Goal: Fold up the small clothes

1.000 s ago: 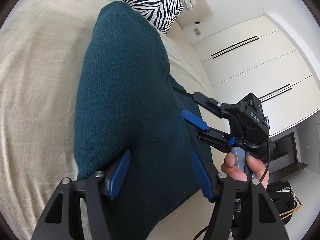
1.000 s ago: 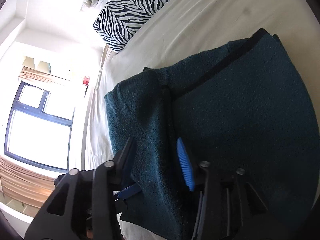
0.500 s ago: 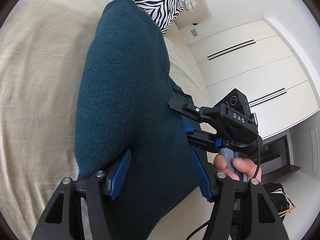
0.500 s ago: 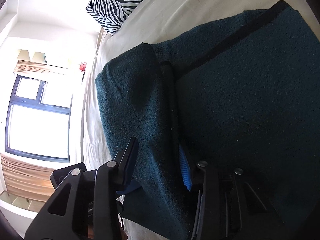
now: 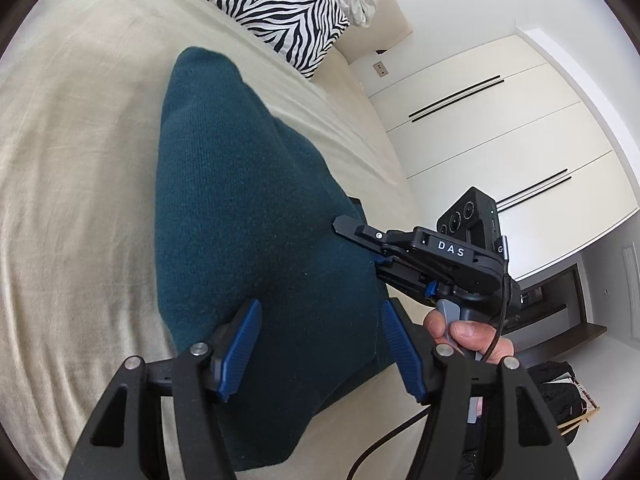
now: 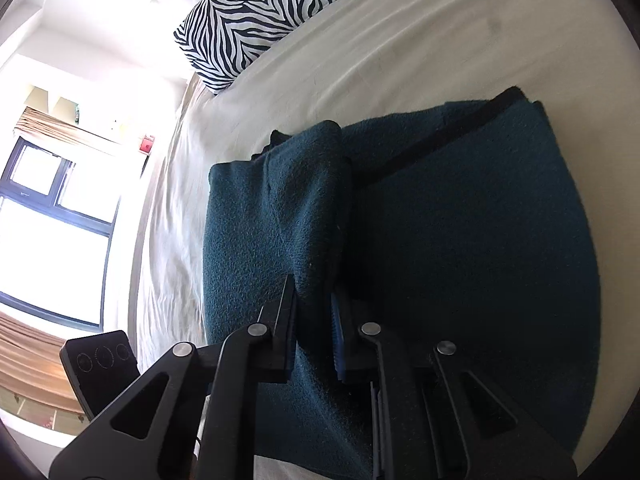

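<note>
Mid-fold: my right gripper [image 6: 314, 332] pinches a ridge of the teal garment [image 5: 248, 216] on the bed [image 5: 72, 160]; left gripper [image 5: 320, 344] gapes. Next, I'd carry that edge across.

The garment [image 5: 248, 216] lies on the bed [image 5: 72, 168], with the pillow [image 5: 272, 4] behind it. The wardrobe [image 5: 500, 132] stands right of the bed.

My left wrist view looks close along its jaws over the teal garment [image 5: 248, 216] toward the wardrobe [image 5: 500, 128]; my right faces the window [image 6: 44, 240]. Both share the zebra pillow [image 5: 276, 4].
</note>
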Action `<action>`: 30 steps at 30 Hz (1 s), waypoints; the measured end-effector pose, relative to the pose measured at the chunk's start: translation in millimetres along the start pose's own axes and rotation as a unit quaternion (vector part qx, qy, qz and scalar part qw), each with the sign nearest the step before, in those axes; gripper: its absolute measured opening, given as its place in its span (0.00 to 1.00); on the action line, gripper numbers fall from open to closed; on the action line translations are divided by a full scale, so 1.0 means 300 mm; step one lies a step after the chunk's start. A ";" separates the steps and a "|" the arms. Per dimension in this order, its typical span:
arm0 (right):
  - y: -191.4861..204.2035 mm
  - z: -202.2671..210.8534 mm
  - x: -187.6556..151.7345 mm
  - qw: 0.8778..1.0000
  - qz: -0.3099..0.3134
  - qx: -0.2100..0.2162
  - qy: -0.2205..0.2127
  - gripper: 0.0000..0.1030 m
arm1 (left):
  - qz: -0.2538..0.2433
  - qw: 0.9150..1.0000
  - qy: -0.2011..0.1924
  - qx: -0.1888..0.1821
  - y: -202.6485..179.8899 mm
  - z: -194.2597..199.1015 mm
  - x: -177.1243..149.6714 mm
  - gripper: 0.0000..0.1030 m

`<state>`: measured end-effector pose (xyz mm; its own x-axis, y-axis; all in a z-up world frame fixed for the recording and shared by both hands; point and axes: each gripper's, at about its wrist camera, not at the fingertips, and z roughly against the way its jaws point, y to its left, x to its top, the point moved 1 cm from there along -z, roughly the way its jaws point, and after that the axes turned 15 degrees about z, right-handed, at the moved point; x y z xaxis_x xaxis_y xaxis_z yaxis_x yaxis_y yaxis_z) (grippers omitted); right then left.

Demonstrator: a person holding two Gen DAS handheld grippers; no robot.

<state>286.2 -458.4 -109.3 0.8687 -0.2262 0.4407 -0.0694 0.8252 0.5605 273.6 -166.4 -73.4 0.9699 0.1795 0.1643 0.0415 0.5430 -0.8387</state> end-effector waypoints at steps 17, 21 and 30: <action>-0.327 0.220 -0.124 0.997 -0.047 -0.066 -0.004 0.13 | -0.049 0.997 0.029 0.041 -0.112 -0.148 -0.068 0.68; -0.312 0.221 -0.133 0.996 -0.028 -0.080 0.004 0.16 | -0.059 0.997 0.008 0.039 -0.149 -0.119 -0.042 0.68; -0.201 0.316 0.017 0.996 -0.012 -0.068 -0.064 0.16 | -0.106 0.992 -0.012 0.063 -0.288 -0.219 0.141 0.68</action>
<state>248.3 -558.6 -74.4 0.7989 -0.3036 0.5192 0.0250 0.8793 0.4756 326.7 -259.6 -28.2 0.9363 0.0687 0.3445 0.2132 0.6683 -0.7126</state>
